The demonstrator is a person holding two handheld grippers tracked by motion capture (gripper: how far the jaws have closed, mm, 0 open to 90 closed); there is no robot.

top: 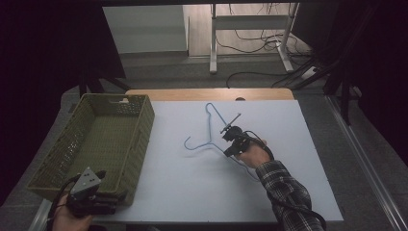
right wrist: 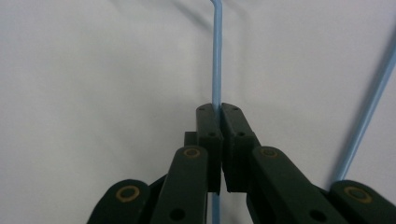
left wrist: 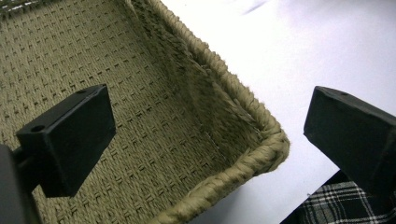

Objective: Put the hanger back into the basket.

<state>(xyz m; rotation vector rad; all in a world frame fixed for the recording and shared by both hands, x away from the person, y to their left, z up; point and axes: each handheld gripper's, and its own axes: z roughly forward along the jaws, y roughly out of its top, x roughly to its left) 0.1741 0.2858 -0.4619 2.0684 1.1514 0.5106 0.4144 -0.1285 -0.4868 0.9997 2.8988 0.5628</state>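
A light blue wire hanger (top: 210,126) lies on the white table near its middle. My right gripper (top: 230,144) is shut on one of its wire arms; in the right gripper view the blue wire (right wrist: 216,56) runs straight up out of the pinched jaws of my right gripper (right wrist: 219,109), and another stretch of the hanger (right wrist: 369,107) slants at the right. A woven olive basket (top: 137,144) stands at the table's left. My left gripper (top: 98,190) is open at the basket's near right corner (left wrist: 261,149), its jaws spread wide either side of that corner.
The basket floor (left wrist: 140,116) is bare where I see it. White tabletop (top: 192,183) stretches between the basket and the right arm in a plaid sleeve (top: 288,192). Beyond the table are a desk frame (top: 250,29) and floor cables.
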